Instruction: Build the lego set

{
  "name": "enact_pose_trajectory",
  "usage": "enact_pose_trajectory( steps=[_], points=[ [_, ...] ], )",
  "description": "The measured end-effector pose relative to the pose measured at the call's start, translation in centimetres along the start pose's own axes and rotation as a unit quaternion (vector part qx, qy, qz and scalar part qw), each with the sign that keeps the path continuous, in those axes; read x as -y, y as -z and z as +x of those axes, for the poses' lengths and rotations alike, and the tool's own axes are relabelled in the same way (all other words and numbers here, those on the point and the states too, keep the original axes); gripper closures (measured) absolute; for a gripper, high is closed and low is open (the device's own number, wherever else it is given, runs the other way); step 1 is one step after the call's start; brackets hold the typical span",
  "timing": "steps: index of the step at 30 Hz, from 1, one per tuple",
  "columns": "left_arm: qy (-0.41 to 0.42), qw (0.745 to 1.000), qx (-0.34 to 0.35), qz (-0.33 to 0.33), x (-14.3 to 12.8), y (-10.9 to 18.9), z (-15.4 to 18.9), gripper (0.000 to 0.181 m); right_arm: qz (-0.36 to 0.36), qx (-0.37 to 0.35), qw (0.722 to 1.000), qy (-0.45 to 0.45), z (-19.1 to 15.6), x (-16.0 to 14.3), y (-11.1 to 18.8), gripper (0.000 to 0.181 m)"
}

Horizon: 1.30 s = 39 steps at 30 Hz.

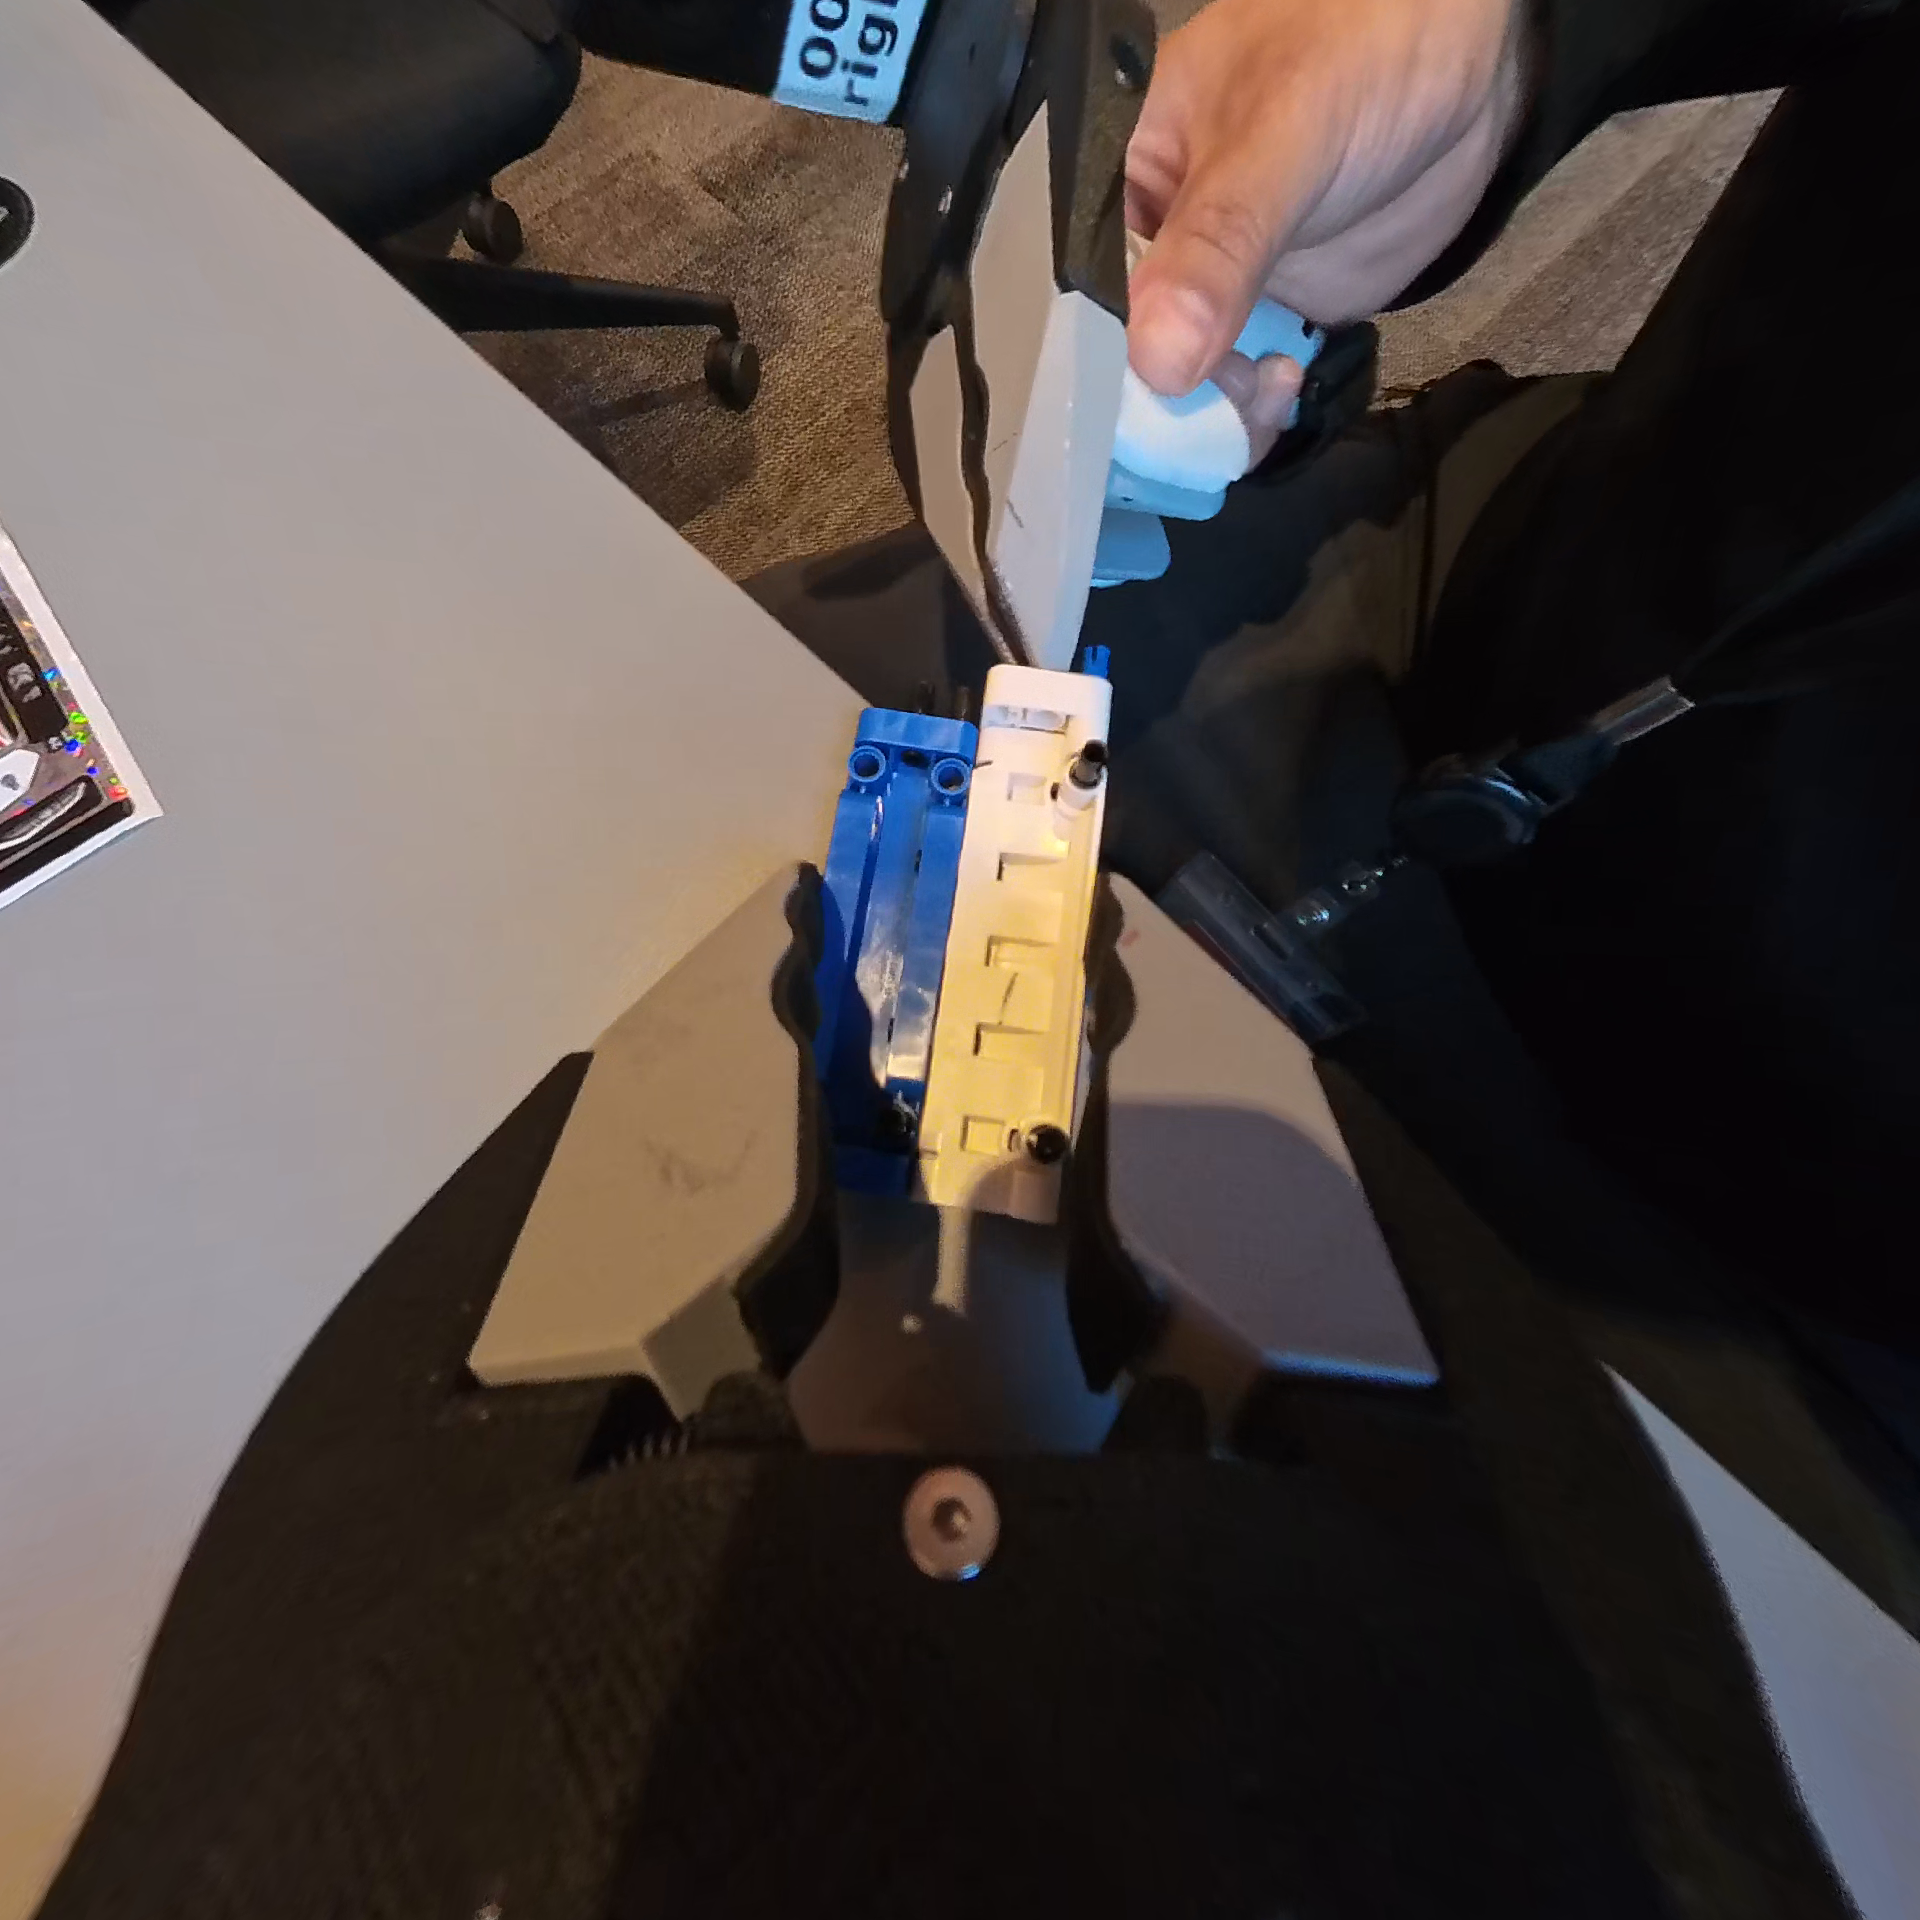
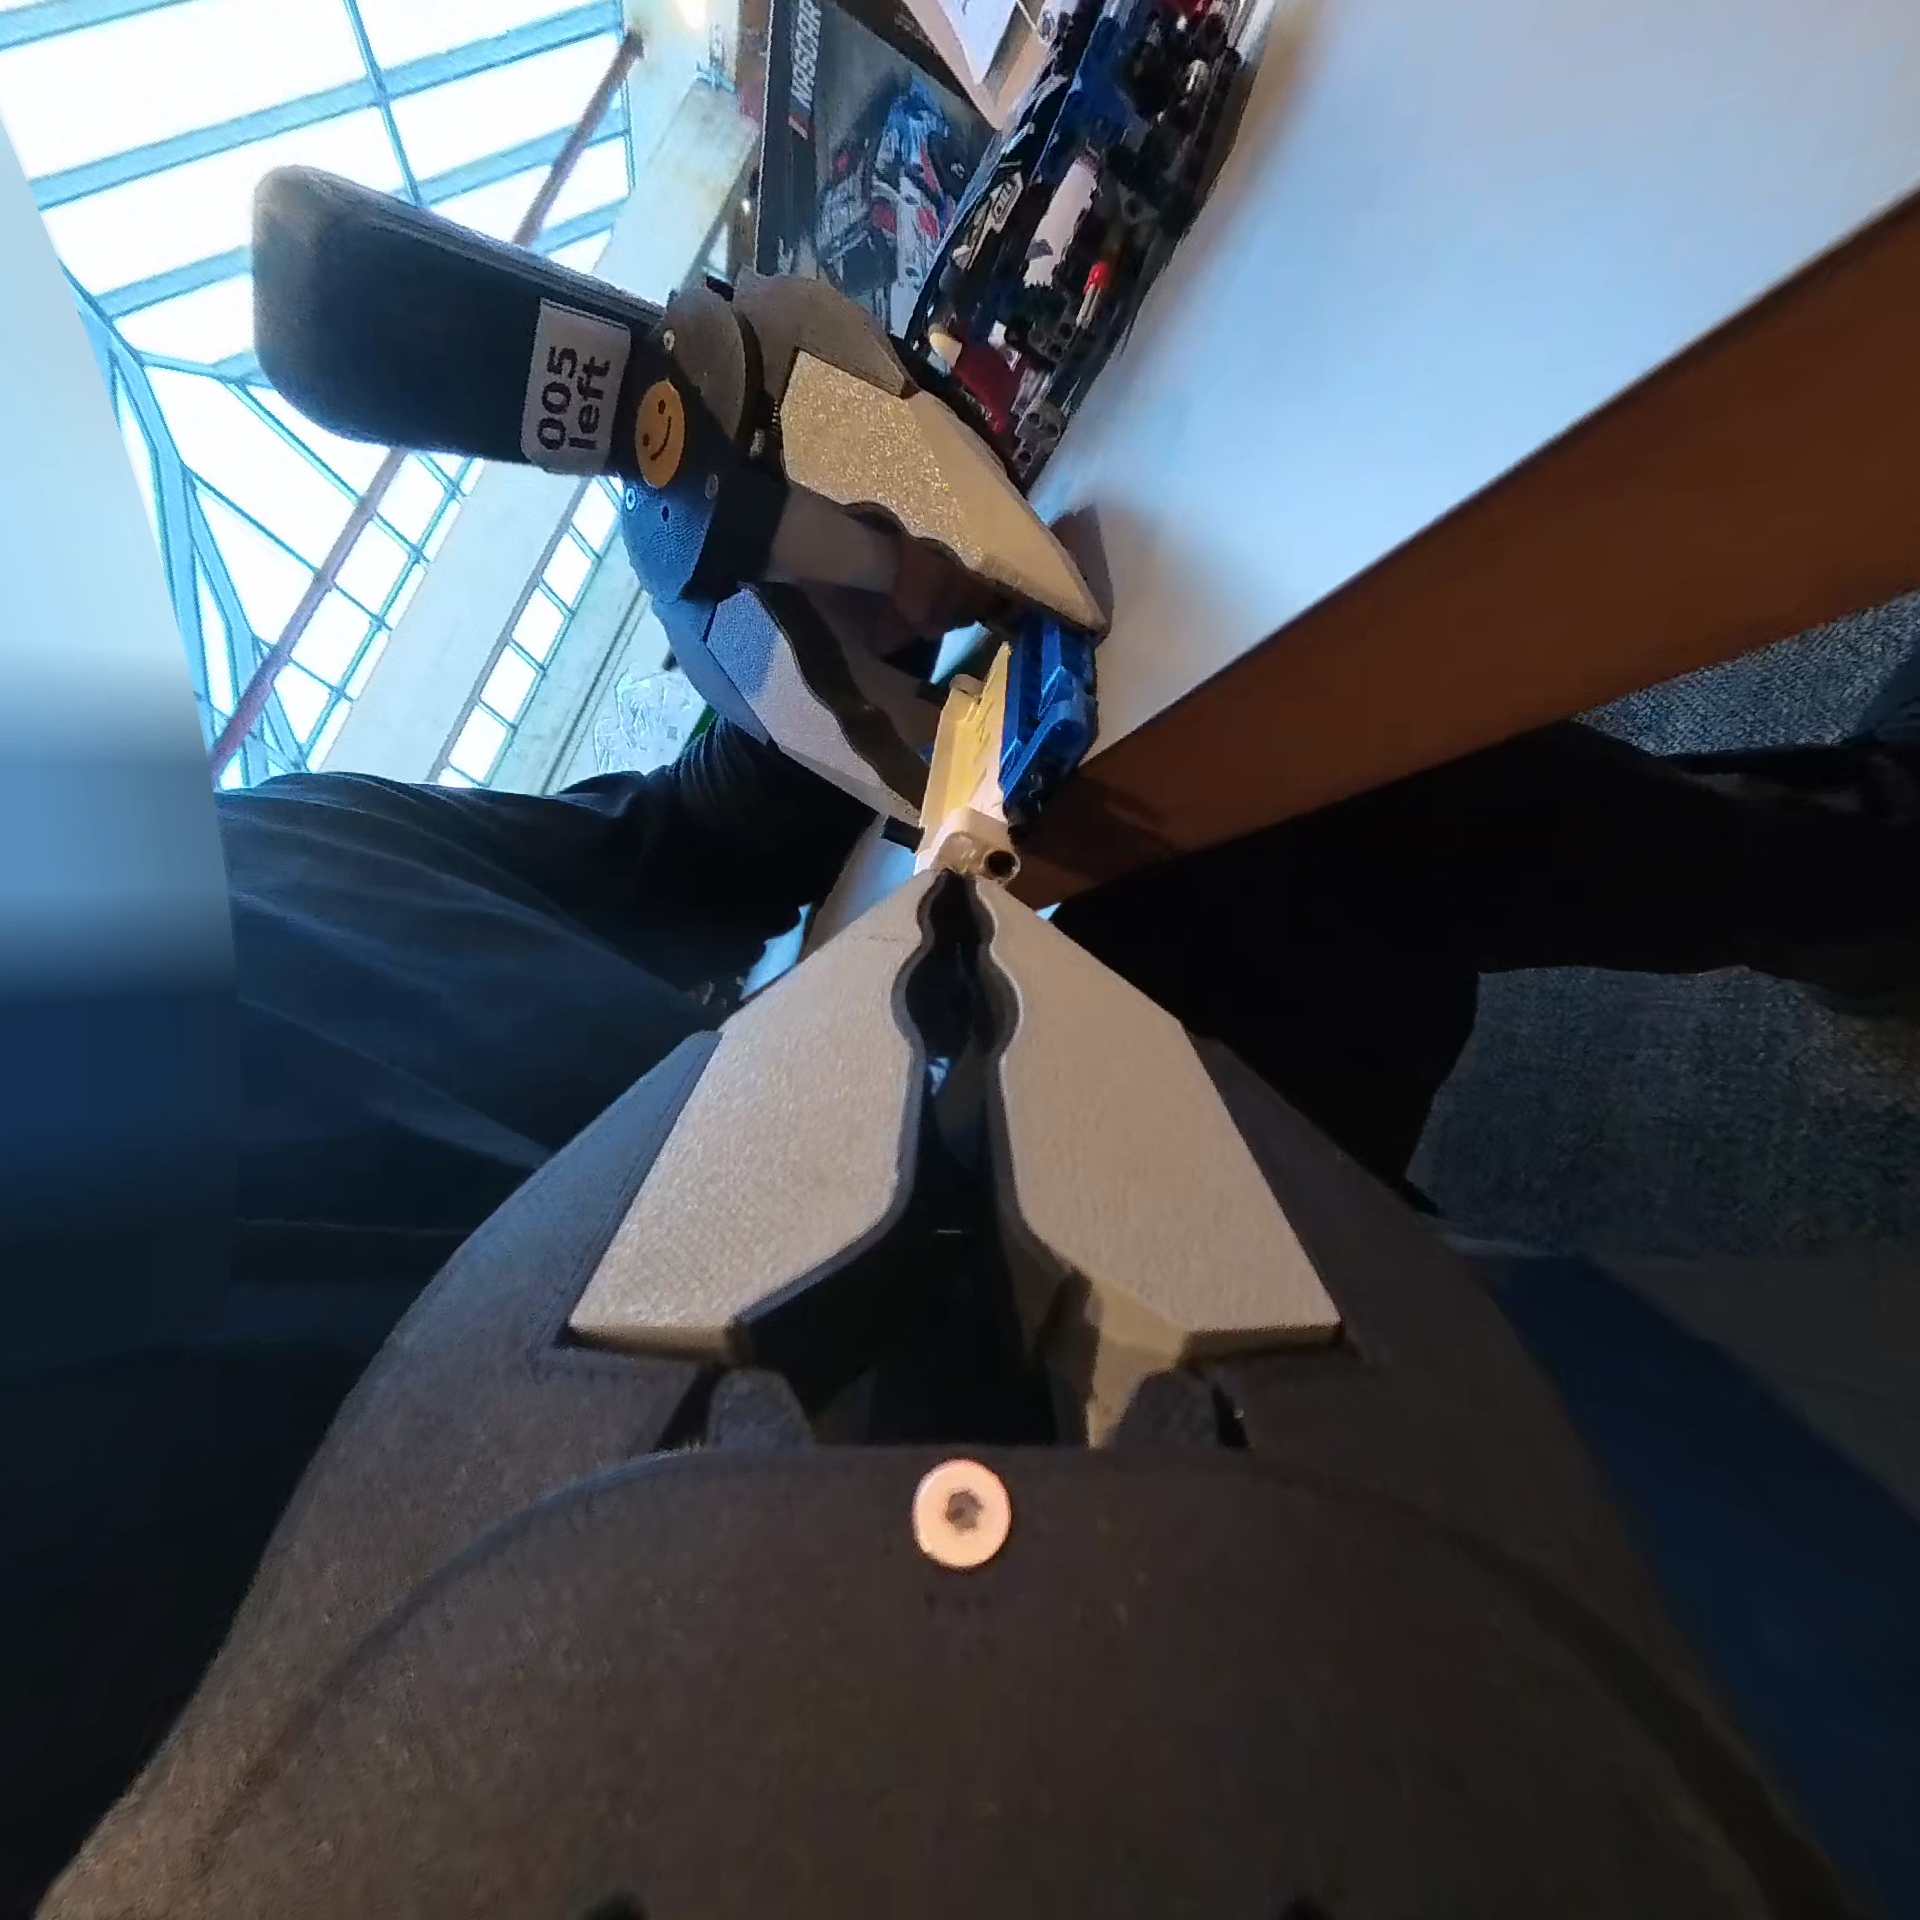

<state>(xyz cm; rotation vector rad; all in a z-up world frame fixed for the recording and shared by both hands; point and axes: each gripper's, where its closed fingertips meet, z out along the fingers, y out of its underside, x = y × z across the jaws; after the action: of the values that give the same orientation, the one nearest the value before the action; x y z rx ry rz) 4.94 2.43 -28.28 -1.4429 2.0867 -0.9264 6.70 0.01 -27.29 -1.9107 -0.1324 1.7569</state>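
My left gripper is shut on a lego assembly made of a blue frame and a long white panel with black pins. It holds the assembly over the table's corner. My right gripper is shut, and its tips press against the far end of the white panel. In the left wrist view it comes down from above, held by a hand. A small blue pin sticks out beside its tips. In the right wrist view the left gripper grips the blue part.
A grey table with a brown edge lies to the left. A sticker sheet lies on it. A partly built blue and black lego car and its box stand farther off. An office chair stands on the carpet. Spacing between my two grippers at the tips: around 4 cm.
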Motion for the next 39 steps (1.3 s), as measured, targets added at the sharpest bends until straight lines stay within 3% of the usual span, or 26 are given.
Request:
enact_pose_trajectory(
  steps=[4,13,17,23,30,34,39],
  points=[
    [0.001,1.0,0.0,0.002,0.1,-0.1,0.0,0.132,0.008,-0.005,1.0,0.003,0.1,0.1,0.4,0.181],
    [-0.011,1.0,-0.01,0.0,-0.7,0.9,-0.2,0.133,-0.007,-0.033,0.994,0.101,-0.2,0.6,2.5,0.181],
    [-0.033,0.997,-0.014,0.073,0.9,3.0,0.4,0.133,-0.018,-0.02,0.993,0.119,-1.2,0.2,2.4,0.181],
    [-0.008,0.995,0.011,0.1,1.8,4.3,1.2,0.133,-0.03,-0.042,0.98,0.192,-2.0,0.3,2.4,0.179],
    [0.073,0.99,0.116,0.019,-2.3,5.9,1.4,0.133,-0.027,-0.091,0.954,0.283,-3.8,2.3,2.8,0.162],
    [0.103,0.981,0.165,-0.006,-4.0,7.4,2.4,0.133,-0.016,-0.147,0.936,0.319,-5.2,5.6,4.8,0.155],
    [0.122,0.969,0.211,-0.043,-6.2,8.6,3.4,0.132,-0.045,-0.123,0.932,0.339,-6.4,6.9,2.4,0.153]
  ],
)
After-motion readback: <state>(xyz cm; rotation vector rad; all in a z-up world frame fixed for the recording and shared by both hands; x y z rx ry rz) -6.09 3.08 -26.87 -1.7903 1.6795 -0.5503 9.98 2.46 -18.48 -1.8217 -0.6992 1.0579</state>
